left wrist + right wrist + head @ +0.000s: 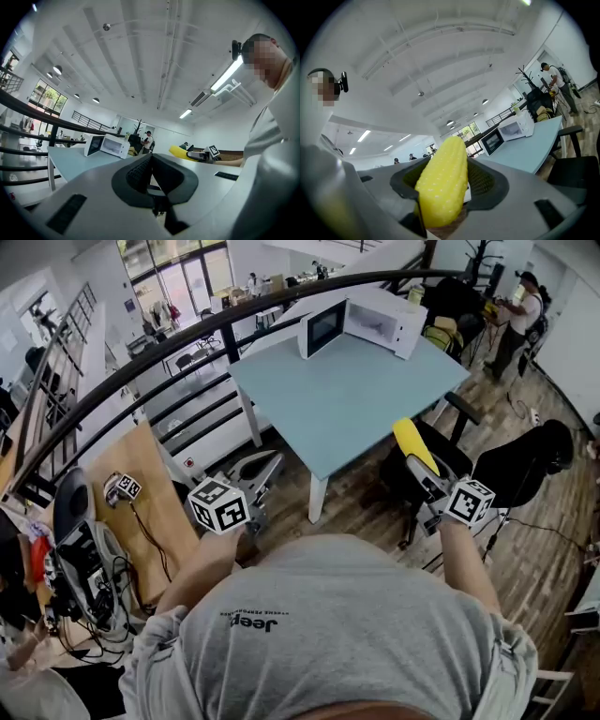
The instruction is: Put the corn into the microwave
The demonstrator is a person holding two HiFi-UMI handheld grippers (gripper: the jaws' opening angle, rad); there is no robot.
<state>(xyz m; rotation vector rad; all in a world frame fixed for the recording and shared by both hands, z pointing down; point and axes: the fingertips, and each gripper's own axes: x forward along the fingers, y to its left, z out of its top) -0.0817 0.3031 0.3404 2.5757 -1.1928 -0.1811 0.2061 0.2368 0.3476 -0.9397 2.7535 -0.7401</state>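
Note:
A yellow corn cob juts forward from my right gripper, whose jaws are shut on it; in the right gripper view the corn fills the space between the pads. The white microwave stands at the far end of the light blue table with its door swung open. It is well ahead of both grippers and also shows small in the left gripper view and the right gripper view. My left gripper is held level before the table's near edge, open and empty.
A black office chair stands right of the table, near my right gripper. A dark curved railing runs across the left. A wooden desk with cables and gear lies at the lower left. A person stands at the far right.

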